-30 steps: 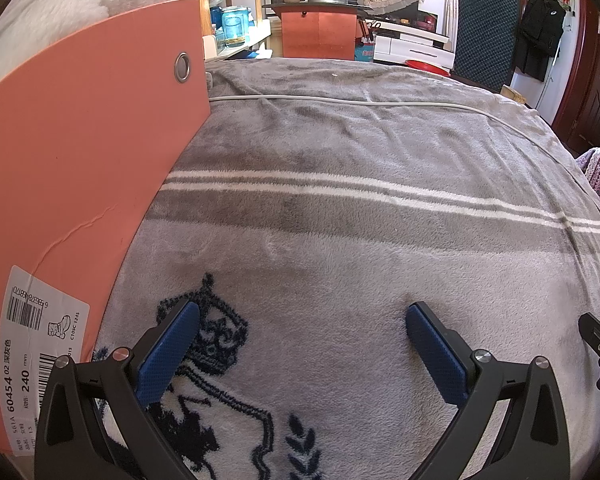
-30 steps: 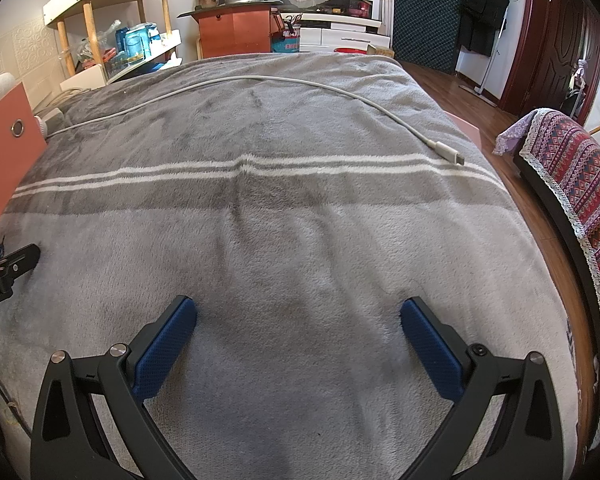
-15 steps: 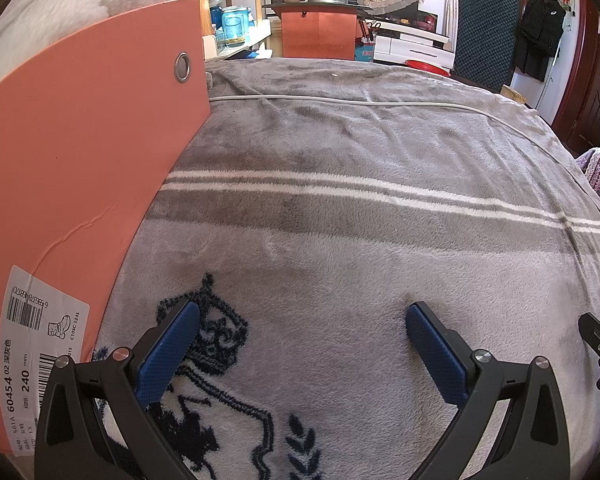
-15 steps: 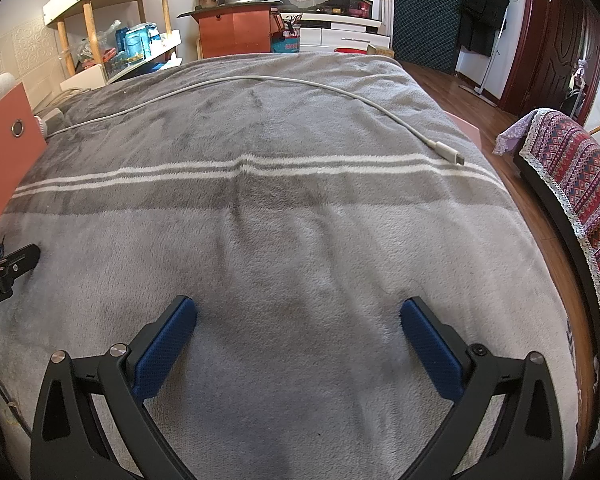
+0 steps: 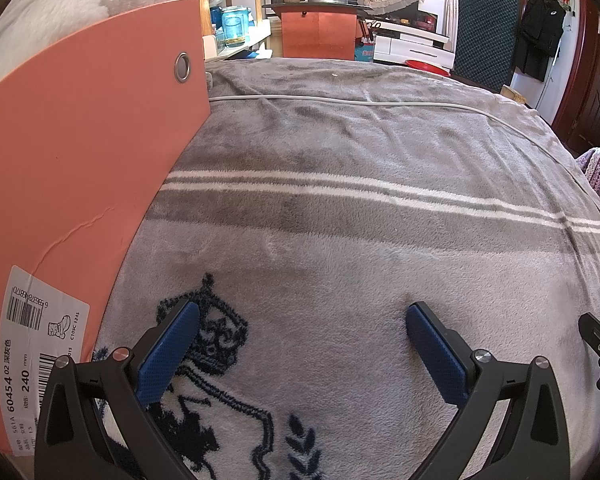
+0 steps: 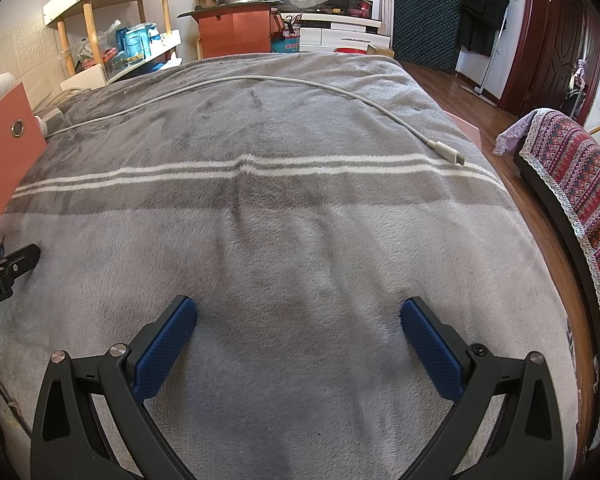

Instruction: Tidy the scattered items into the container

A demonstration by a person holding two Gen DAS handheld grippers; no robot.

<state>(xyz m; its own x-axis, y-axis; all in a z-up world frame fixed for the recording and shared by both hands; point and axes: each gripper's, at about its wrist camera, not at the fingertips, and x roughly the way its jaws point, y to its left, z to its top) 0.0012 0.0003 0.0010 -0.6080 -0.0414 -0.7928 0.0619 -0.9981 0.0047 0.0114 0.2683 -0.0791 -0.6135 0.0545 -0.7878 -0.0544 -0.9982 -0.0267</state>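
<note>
The bed (image 6: 300,240), under a grey striped blanket (image 5: 360,240), fills both views. The salmon box (image 5: 80,200) stands at its left edge, just beside the left tool (image 5: 302,332). A white cable (image 6: 260,79) lies across the far part of the blanket, well ahead of both tools. Its long run goes side to side, from near the box corner to its plug (image 6: 446,152), ahead and to the right of the right tool (image 6: 298,330). Both tools are released and empty, jaws wide apart. The right one looks nearer the plug; the left, the box.
</note>
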